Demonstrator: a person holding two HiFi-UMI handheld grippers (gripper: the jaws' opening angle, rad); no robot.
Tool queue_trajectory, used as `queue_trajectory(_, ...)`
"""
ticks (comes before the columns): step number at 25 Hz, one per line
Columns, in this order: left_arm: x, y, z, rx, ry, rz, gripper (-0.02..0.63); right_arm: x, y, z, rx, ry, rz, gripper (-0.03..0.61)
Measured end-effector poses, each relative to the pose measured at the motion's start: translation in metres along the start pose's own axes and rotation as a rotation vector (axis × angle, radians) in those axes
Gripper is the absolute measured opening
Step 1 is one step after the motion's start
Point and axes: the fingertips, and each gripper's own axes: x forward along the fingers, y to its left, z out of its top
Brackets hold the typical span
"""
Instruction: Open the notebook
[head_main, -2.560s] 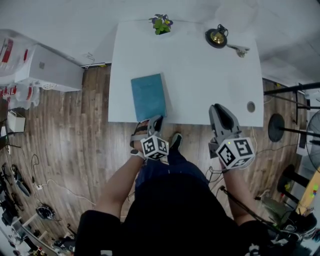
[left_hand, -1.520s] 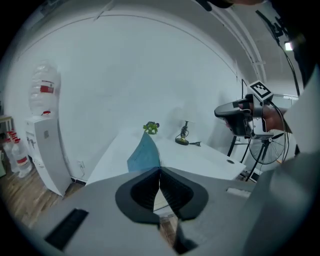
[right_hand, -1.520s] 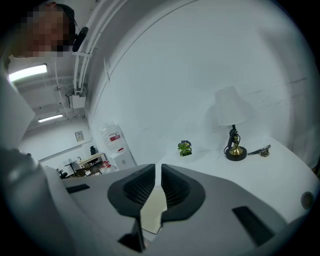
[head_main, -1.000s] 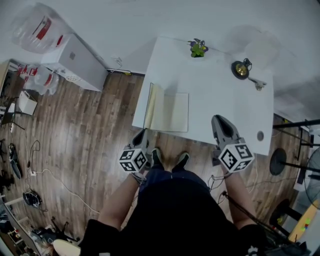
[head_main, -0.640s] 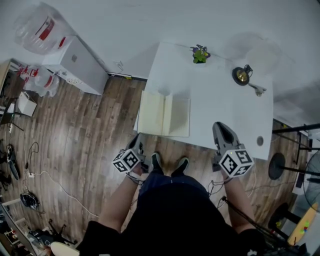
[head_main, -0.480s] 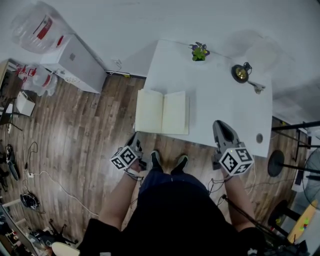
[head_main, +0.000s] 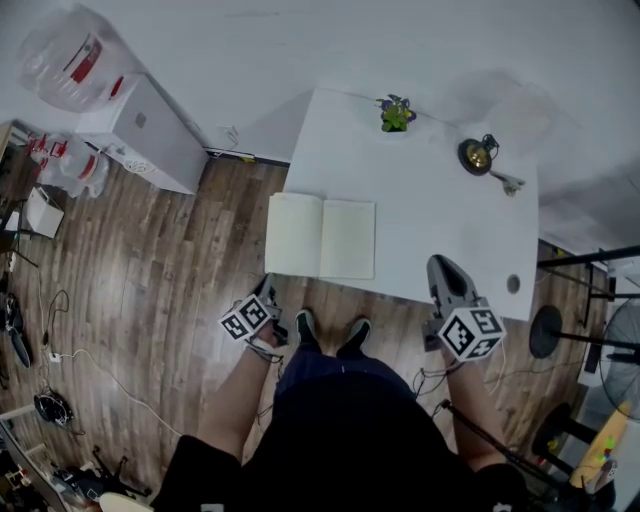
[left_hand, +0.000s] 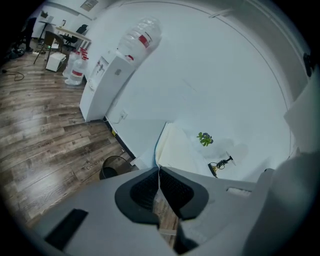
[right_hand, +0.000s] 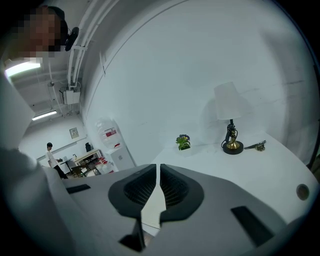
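Note:
The notebook (head_main: 320, 237) lies open on the white table (head_main: 440, 220), at its near left corner, with two cream pages facing up. My left gripper (head_main: 268, 288) hangs below the table's near edge, left of the notebook and clear of it, over the wooden floor. Its jaws are shut on nothing. In the left gripper view the notebook (left_hand: 177, 152) shows just beyond the left gripper (left_hand: 159, 170). My right gripper (head_main: 445, 263) rests at the near edge, well right of the notebook. The right gripper (right_hand: 159, 167) shows only a narrow slit between its jaws, with nothing in it.
A small potted plant (head_main: 396, 113) and a brass-footed lamp (head_main: 478, 155) stand at the table's far side. A cable hole (head_main: 512, 284) sits near the right front corner. A water dispenser (head_main: 140, 130) stands left of the table, and a dark bin (left_hand: 114, 167) sits by the table's corner.
The notebook, closed under its teal cover earlier, has swung open and its left page has dropped flat. My left gripper has pulled back and down from it. The right gripper stayed put.

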Motion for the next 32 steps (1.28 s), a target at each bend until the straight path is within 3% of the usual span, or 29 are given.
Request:
queue_trajectory(5,-0.001,0.006,-0.004,0.034,0.041,0.047,0.035,-0.004,-0.001,0.001,0.014,0.001,-0.016,0.028)
queue_trajectory(18,-0.02,0.009,-0.002,0.046,0.063,0.055,0.078,0.001,-0.004,0.004,0.032,-0.018,-0.012,0.025)
queue_trajectory(22,-0.035,-0.001,0.021,0.129,0.01,0.063,0.078,0.0,-0.006,0.008,0.031,-0.028,-0.016,0.025)
queue_trajectory(27,-0.042,-0.039,0.082,0.252,-0.11,0.04,0.078,0.002,-0.009,0.023,0.031,-0.057,-0.015,0.023)
queue_trajectory(32,-0.051,-0.1,0.138,0.476,-0.225,-0.01,0.078,-0.001,-0.009,0.04,0.007,-0.091,-0.019,0.012)
